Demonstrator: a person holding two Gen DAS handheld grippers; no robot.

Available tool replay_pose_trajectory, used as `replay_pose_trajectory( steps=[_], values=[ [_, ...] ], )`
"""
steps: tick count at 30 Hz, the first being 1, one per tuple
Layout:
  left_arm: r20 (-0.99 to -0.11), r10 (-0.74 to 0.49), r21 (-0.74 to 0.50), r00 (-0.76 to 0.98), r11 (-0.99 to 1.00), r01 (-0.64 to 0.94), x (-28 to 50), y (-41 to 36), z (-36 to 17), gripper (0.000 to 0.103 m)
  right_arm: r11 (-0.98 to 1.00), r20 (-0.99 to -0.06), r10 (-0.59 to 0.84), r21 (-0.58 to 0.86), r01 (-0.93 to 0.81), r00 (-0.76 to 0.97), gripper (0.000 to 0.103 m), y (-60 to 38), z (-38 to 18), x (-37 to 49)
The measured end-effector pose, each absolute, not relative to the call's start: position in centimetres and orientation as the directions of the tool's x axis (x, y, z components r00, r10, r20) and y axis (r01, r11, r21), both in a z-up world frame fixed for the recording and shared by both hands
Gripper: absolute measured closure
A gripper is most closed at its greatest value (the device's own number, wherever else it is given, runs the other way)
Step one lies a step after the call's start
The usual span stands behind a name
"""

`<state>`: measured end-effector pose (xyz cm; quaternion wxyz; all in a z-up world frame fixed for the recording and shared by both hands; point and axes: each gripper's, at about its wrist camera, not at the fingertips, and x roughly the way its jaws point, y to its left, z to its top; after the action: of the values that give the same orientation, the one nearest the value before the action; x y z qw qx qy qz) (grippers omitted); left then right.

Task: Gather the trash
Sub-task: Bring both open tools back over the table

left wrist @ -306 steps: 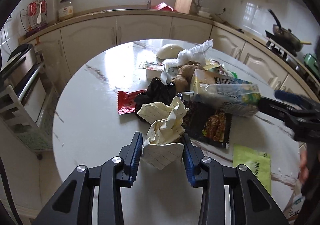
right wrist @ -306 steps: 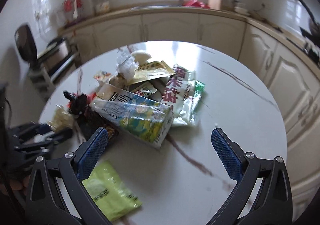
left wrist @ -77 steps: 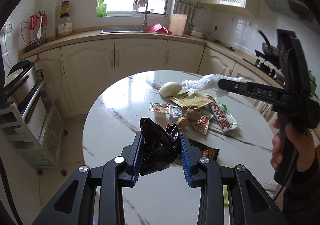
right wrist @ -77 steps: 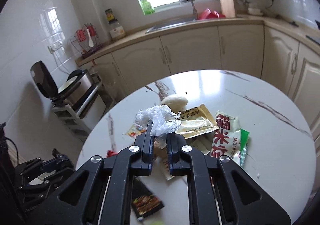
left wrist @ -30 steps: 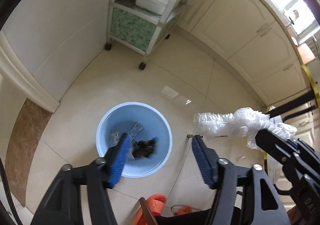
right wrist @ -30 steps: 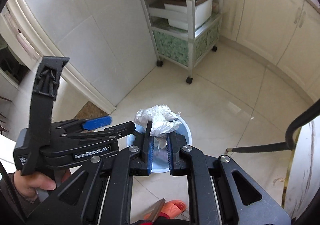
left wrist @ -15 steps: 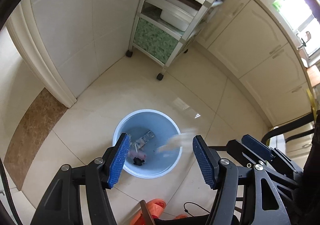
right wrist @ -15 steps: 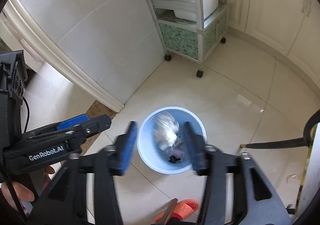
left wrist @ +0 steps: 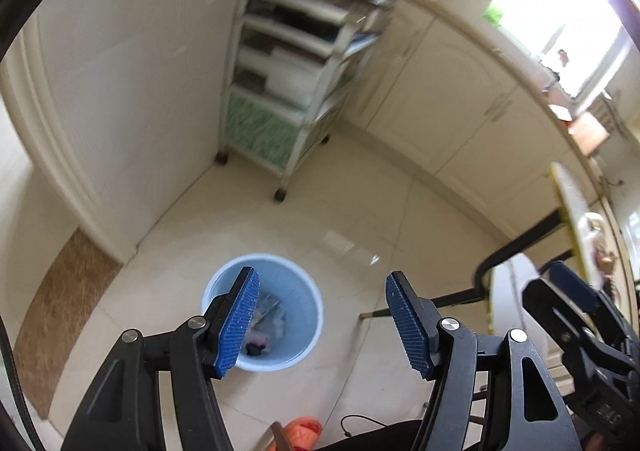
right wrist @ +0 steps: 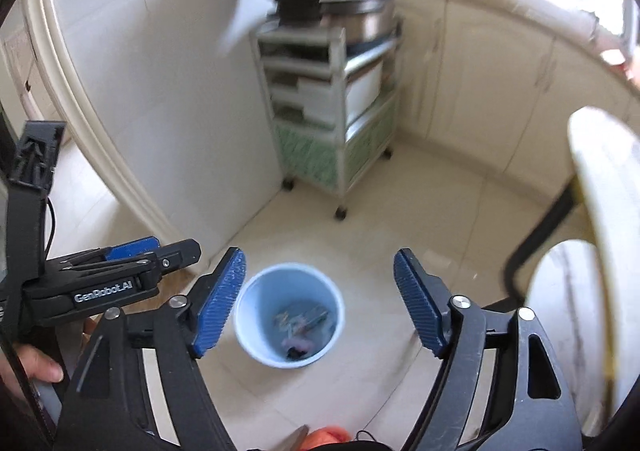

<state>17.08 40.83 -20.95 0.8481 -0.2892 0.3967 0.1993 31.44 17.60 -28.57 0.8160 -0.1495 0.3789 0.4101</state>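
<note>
A light blue trash bin (left wrist: 296, 291) (right wrist: 256, 303) stands on the tiled floor below both grippers, with several pieces of trash lying in its bottom. My left gripper (left wrist: 320, 315) hangs open above it, nothing between its blue pads. My right gripper (right wrist: 320, 291) is above the bin too, its jaws opening wide with nothing between them. In the right wrist view the left gripper (right wrist: 168, 247) shows at the left, held by a hand (right wrist: 28, 367). The right gripper (left wrist: 560, 287) shows at the right edge of the left wrist view.
A white wheeled shelf cart (left wrist: 292, 87) (right wrist: 332, 107) stands against the wall behind the bin. Cream cabinets (left wrist: 460, 107) run along the back. The round table's edge (right wrist: 600, 187) and its dark leg (right wrist: 532, 247) are at the right. An orange slipper (left wrist: 304, 429) lies on the floor.
The right gripper let go of the crumpled clear plastic, which fell into the bin, and its jaws spread wide. Both grippers rose and tilted up from the bin; the views are blurred.
</note>
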Motion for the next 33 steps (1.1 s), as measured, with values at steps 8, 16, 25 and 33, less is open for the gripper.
replay_pose_trajectory(
  steps=[8, 16, 25, 33],
  values=[
    [-0.642, 0.115, -0.299, 0.758, 0.873, -0.385, 14.7, 31.0, -13.0, 0.028, 0.724, -0.582, 0.561, 0.001, -0.690, 0.588, 0.003, 8.4, -19.9, 29.4],
    [-0.515, 0.029, -0.246, 0.857, 0.952, -0.180, 12.4, 20.7, -8.7, 0.013, 0.866, -0.461, 0.435, -0.021, -0.500, 0.773, 0.000, -3.4, -14.8, 28.3],
    [-0.403, -0.081, -0.135, 0.911, 0.990, 0.029, 11.0, 10.1, -4.7, 0.002, 0.954, -0.354, 0.293, 0.047, -0.296, 0.888, 0.000, -15.7, -10.6, 27.2],
    [-0.428, -0.139, -0.056, 0.893, 0.990, 0.128, 15.5, 4.2, -5.2, 0.001, 0.980, -0.339, 0.200, 0.072, -0.187, 0.919, 0.000, -22.8, -9.9, 27.8]
  ],
)
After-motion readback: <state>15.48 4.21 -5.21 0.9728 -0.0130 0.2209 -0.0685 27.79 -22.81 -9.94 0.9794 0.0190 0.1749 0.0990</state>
